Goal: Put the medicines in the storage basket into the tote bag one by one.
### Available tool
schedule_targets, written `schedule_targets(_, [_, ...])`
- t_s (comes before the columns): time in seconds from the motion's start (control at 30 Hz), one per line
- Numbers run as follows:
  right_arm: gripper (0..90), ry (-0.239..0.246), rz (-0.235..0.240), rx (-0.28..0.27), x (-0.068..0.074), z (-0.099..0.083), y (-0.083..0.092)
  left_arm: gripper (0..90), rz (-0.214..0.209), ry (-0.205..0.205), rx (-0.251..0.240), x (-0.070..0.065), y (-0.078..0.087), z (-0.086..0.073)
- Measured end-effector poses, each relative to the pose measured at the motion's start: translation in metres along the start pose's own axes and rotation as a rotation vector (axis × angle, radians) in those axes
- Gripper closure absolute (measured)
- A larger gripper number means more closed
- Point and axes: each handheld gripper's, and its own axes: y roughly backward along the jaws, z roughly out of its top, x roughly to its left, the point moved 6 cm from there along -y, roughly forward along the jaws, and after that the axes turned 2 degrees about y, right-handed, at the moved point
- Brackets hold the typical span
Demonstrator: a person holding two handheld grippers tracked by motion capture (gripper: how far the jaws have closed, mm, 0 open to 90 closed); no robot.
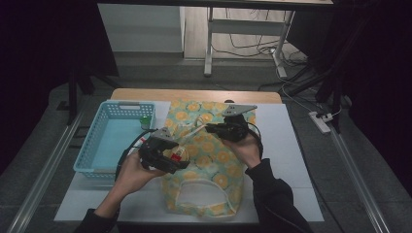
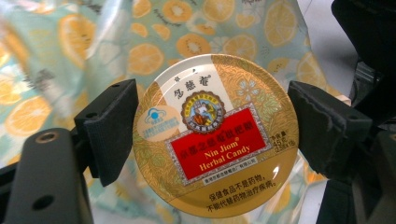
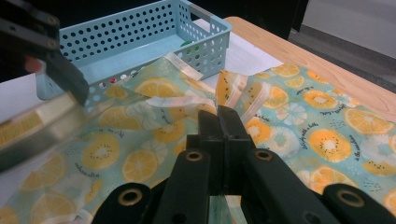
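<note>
left gripper (image 1: 171, 156) is clamping the candy tin (image 2: 215, 135) across its rim, flat face up | right gripper (image 3: 223, 122) is pinching the fruit-print bag (image 1: 214, 155), jaws fully together | tin is hovering over the bag's left side (nearer the left hand), basket (image 1: 97, 141) lying just left.

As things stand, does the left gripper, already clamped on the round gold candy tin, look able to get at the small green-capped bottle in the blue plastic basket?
Probably not. The left gripper has its jaws full with the round gold candy tin, so nothing else fits. The path itself looks free: the blue plastic basket is open-topped, the small green-capped bottle standing uncovered.
</note>
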Motion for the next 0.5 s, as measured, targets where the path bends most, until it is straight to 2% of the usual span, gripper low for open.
schedule_targets(0.23, [90.0,-0.005,-0.003,-0.002,-0.002,-0.001,-0.001,20.5,-0.008,-0.026,0.027,-0.005,-0.028,0.009])
schedule_targets(0.5, [90.0,-0.016,-0.010,-0.006,-0.006,-0.003,-0.002,20.5,-0.016,-0.018,0.046,0.003,-0.057,0.018])
